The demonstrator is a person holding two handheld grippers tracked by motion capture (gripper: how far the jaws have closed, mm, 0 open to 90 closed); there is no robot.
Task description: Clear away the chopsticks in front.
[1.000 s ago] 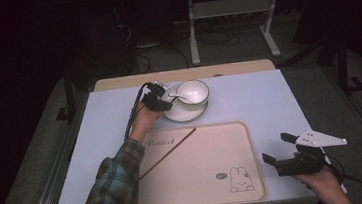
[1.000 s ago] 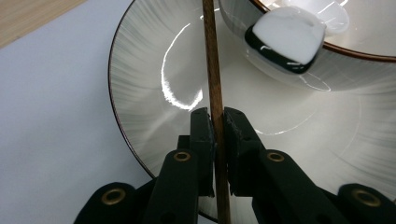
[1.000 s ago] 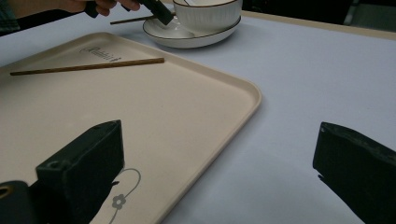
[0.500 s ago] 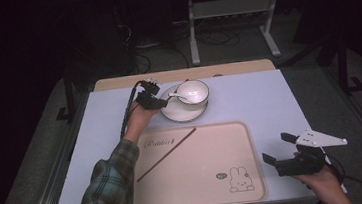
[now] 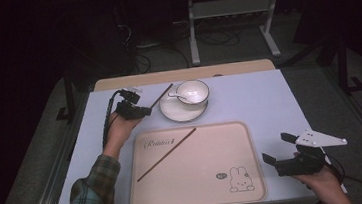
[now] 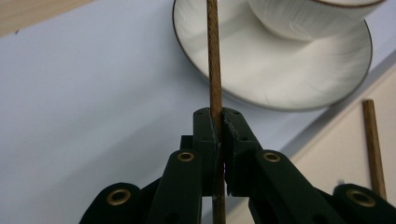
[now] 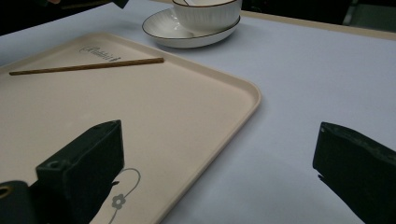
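High view change: your left hand-held gripper (image 5: 142, 111) lifted the thin brown wooden chopstick (image 5: 162, 96) off the white saucer (image 5: 184, 110).
Grip: clamped on it.
Next: probably beige tray (image 5: 198, 200).

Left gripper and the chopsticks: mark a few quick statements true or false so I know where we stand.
1. The left gripper is shut on a chopstick. True.
2. The second chopstick lies on the tray. True.
3. The right gripper holds a chopstick. False: its jaws are open and empty.
4. The bowl stands on the tray. False: it sits on a saucer on the table beyond the tray.
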